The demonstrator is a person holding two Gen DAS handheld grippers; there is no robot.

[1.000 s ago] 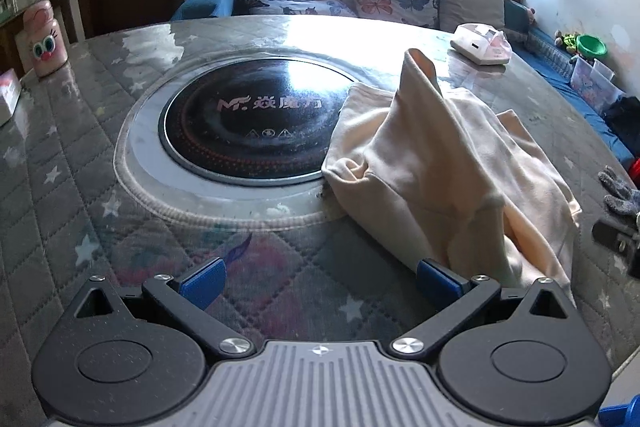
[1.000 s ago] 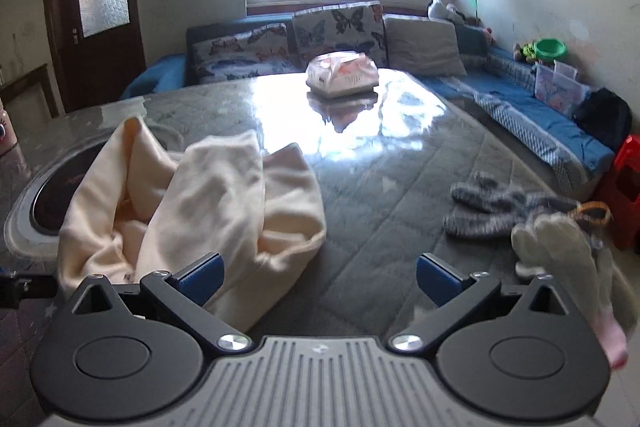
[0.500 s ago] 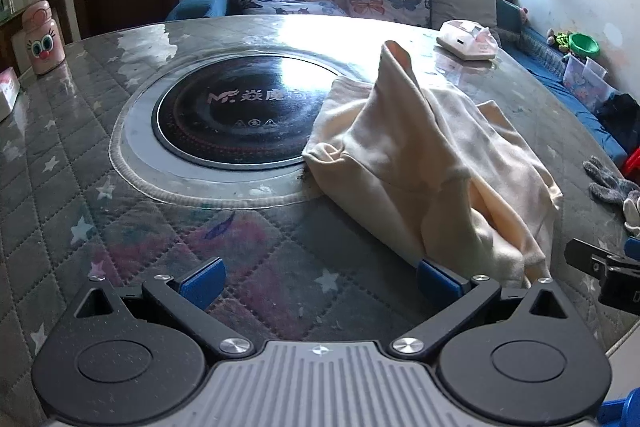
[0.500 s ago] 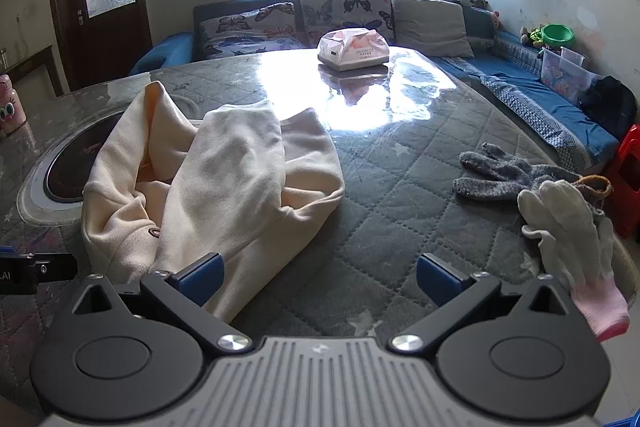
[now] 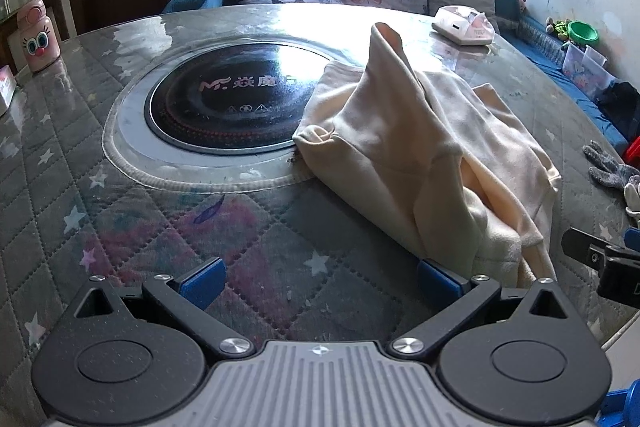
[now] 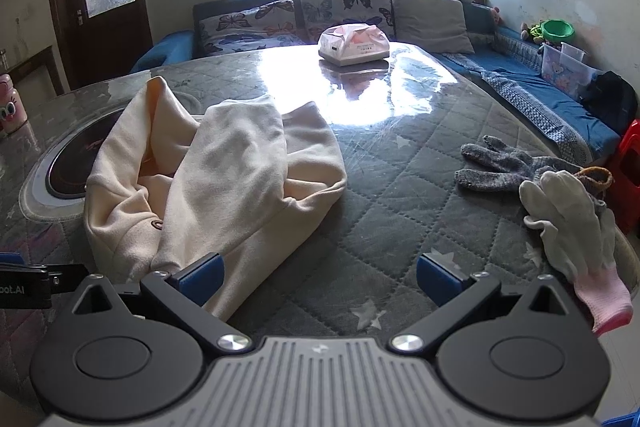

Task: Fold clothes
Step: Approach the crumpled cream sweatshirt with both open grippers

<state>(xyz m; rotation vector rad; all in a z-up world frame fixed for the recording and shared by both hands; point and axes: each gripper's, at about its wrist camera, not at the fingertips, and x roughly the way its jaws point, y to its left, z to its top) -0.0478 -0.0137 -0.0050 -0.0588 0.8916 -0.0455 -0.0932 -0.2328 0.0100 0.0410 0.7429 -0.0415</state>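
Garment (image 5: 424, 155) nearer, both tools spread.

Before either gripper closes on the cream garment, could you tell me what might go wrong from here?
1. The cream garment lies crumpled in overlapping layers, so a pinch may catch several layers and spoil the fold.
2. Part of it lies over the induction cooktop; dragging could pull more fabric across it.
3. The grey glove and white glove lie beside the open right gripper and may be swept off the table's edge.
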